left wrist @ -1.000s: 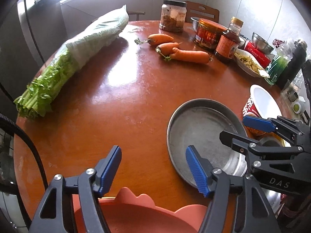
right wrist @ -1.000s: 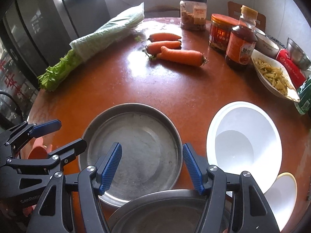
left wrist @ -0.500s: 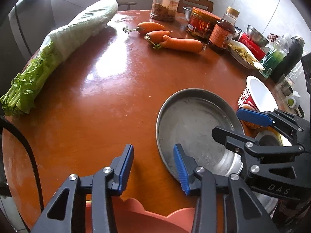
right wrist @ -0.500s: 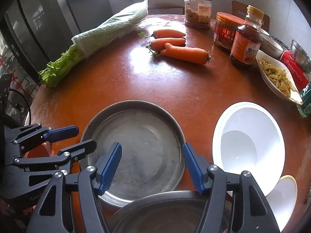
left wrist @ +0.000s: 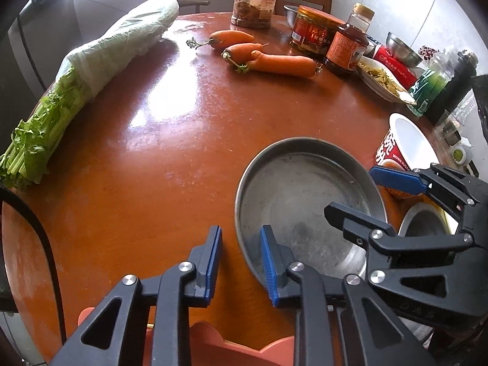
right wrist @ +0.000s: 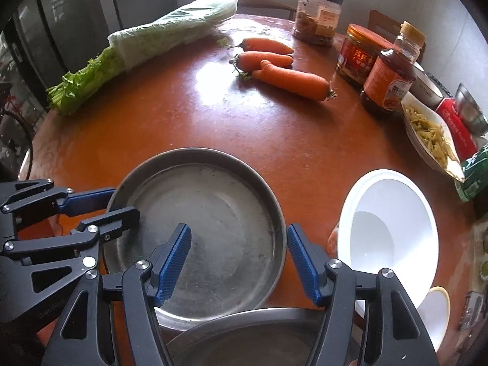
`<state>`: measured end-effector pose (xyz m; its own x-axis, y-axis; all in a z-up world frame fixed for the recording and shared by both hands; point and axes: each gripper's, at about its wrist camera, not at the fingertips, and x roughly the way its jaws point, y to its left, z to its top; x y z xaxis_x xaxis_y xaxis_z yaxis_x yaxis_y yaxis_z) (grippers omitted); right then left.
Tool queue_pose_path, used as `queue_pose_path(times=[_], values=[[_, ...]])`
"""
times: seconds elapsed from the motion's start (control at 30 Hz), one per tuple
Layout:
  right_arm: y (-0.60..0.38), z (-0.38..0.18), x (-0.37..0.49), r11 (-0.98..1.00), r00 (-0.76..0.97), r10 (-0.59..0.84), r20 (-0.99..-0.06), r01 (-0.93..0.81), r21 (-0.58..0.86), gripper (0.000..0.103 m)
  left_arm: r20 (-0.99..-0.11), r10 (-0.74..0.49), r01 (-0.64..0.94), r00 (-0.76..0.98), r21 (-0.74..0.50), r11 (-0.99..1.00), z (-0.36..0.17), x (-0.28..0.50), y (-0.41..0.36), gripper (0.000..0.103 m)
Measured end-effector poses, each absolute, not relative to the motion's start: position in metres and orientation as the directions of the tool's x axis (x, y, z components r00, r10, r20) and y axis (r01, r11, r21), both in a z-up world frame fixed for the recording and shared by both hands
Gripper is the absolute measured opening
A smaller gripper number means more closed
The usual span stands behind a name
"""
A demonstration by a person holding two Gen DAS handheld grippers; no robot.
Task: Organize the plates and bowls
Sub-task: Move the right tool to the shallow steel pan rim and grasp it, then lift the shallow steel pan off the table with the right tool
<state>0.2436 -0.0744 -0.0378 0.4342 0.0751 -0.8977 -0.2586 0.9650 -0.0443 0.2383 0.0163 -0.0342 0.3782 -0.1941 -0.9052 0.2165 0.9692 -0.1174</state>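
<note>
The steel plate (left wrist: 305,201) lies near the table's (left wrist: 170,140) front edge. The left gripper (left wrist: 239,262) is narrowly parted around its left rim, though whether the fingers touch it is unclear. The right gripper (right wrist: 239,263) is wide open and empty, one finger above the plate's floor, the other outside its right rim. Only the right view shows the white bowl's (right wrist: 393,231) inside and a second steel dish (right wrist: 244,335) below — the left alone shows a pink plate (left wrist: 213,347) at the front edge.

Beyond the steel plate (right wrist: 210,213) lies bare tabletop (right wrist: 189,122) up to the carrots (right wrist: 283,70); its right is blocked by the white bowl (right wrist: 393,222) (jars further behind).
</note>
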Motion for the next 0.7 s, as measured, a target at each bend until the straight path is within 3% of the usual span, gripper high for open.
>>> queue_pose_path(times=[0.37,0.7], values=[[-0.062,-0.033,0.247,0.950,0.422,0.229,-0.877,-0.294,0.107,0.067,-0.902,-0.188,0.132,0.388,-0.147,0.980,-0.034,0.244,0.043,0.025],[-0.052,-0.044,0.246,0.945,0.396,0.138,-0.908,-0.328,0.000,0.067,-0.906,-0.160,0.105,0.392,-0.129,0.986,-0.034,0.243,0.052,0.025]])
